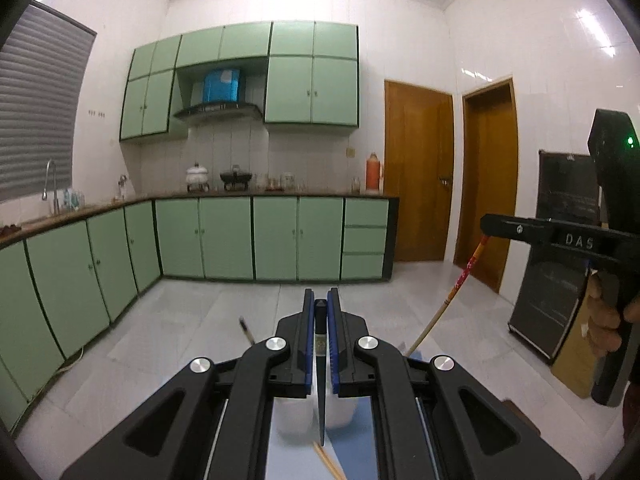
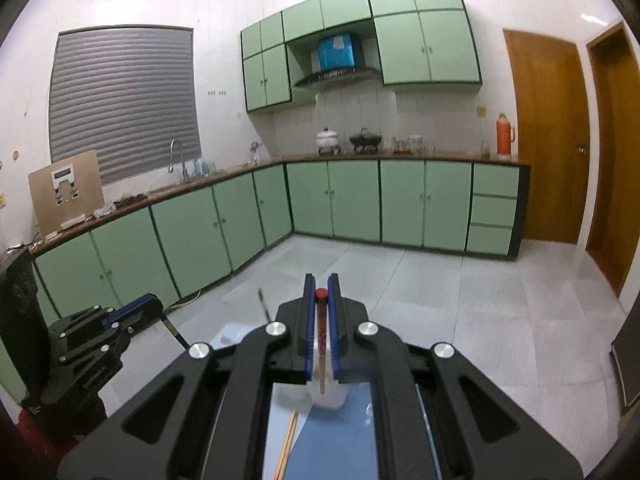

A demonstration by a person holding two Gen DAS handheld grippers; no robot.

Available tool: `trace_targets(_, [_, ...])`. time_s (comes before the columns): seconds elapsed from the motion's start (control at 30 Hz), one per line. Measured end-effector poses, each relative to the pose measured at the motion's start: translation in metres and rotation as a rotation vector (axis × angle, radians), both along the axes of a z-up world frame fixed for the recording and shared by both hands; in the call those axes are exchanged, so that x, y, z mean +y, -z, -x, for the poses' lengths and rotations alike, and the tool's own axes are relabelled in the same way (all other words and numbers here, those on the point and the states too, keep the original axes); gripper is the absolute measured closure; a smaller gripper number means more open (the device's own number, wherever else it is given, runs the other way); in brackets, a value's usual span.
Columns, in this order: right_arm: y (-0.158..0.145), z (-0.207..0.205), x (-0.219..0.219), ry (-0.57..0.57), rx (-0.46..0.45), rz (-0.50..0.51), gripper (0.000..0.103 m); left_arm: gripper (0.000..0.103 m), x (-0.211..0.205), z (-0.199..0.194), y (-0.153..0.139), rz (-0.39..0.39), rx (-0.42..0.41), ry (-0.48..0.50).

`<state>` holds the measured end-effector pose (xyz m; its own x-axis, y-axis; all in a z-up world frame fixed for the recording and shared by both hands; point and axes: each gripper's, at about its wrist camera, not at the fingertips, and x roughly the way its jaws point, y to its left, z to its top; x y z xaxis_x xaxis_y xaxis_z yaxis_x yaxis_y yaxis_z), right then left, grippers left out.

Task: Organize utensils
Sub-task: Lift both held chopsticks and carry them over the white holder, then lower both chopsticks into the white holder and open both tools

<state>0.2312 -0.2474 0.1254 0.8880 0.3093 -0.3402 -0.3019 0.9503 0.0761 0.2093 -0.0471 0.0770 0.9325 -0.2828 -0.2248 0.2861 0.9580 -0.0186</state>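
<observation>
Between the blue pads of the left gripper (image 1: 320,304) sat a thin black chopstick (image 1: 321,380), clamped near its top end, tip hanging down toward a white cup (image 1: 340,412) on the bench (image 1: 360,440). Right gripper (image 2: 321,280) was likewise clenched on a red-capped bamboo chopstick (image 2: 321,344), held at the decorated upper part, its pale tip pointing into the white cup (image 2: 332,400) below. More loose bamboo chopsticks (image 2: 289,440) lay flat on the blue mat (image 2: 336,444) just beside the cup. Another dark stick (image 2: 263,304) poked up near the cup, probably already in it; can't tell for sure.

Handling judgement: both sticks were light, stiff, narrow, and the lacquered surfaces looked slick, so they could pivot or slide between the pads. Holding near the thick top end seemed right; it left the tip free to drop into the cup. The cup looked light and could tip if knocked sideways.
</observation>
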Motion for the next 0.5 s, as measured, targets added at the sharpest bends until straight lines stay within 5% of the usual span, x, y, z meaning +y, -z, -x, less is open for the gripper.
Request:
trace_targets(0.27, [0.005,-0.062,0.011,0.018,0.014,0.039,0.098,0.097,-0.005,-0.057,-0.016,-0.005,-0.048,-0.040])
trace_targets(0.5, [0.051,-0.108,0.028,0.010,0.099,0.067,0.098,0.097,-0.008,-0.107,0.015,-0.021,0.011,-0.060])
